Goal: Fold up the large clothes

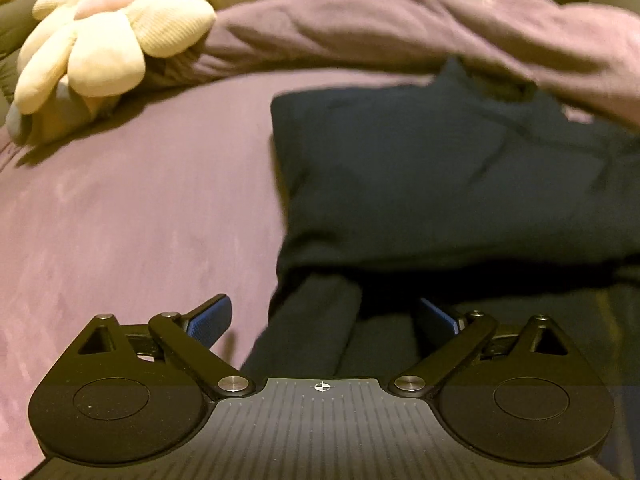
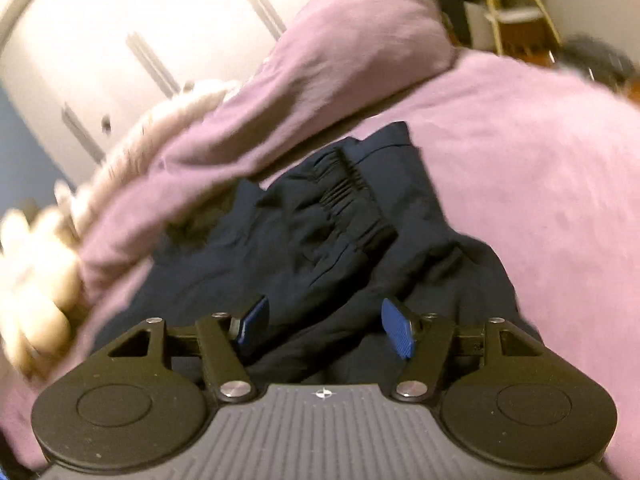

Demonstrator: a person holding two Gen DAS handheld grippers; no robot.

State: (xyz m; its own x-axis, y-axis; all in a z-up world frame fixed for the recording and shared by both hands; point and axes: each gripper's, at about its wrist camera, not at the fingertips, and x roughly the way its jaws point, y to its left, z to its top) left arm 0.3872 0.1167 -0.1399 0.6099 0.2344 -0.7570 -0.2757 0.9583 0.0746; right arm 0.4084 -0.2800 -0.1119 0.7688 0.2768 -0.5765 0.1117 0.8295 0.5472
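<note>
the dark navy garment (image 1: 440, 184) lies on the bed (image 1: 140, 220), on its purple sheet, and everything else is placed here against that garment. in the left wrist view it is folded into a thick block with a straight left edge, and a narrower part of it, perhaps a leg or sleeve, runs down toward the camera. the left gripper (image 1: 324, 318) stands wide open just over that near part; its left pad (image 1: 210, 316) is above bare sheet just beside the cloth's edge, its right pad is over dark cloth, and neither presses on anything. beyond the garment a bunched purple blanket (image 1: 400, 32) touches its far edge, and well off to the garment's far left sits a cream flower-shaped plush toy (image 1: 108, 36). in the right wrist view, which is blurred, the same garment (image 2: 320, 232) shows a gathered elastic band in its middle and purple bedding around it. the right gripper (image 2: 324, 330) is parted, with rumpled dark cloth lying between and under its blue pads (image 2: 396, 332), but the pads do not squeeze it. a pale wardrobe (image 2: 100, 40) stands far behind the garment.
</note>
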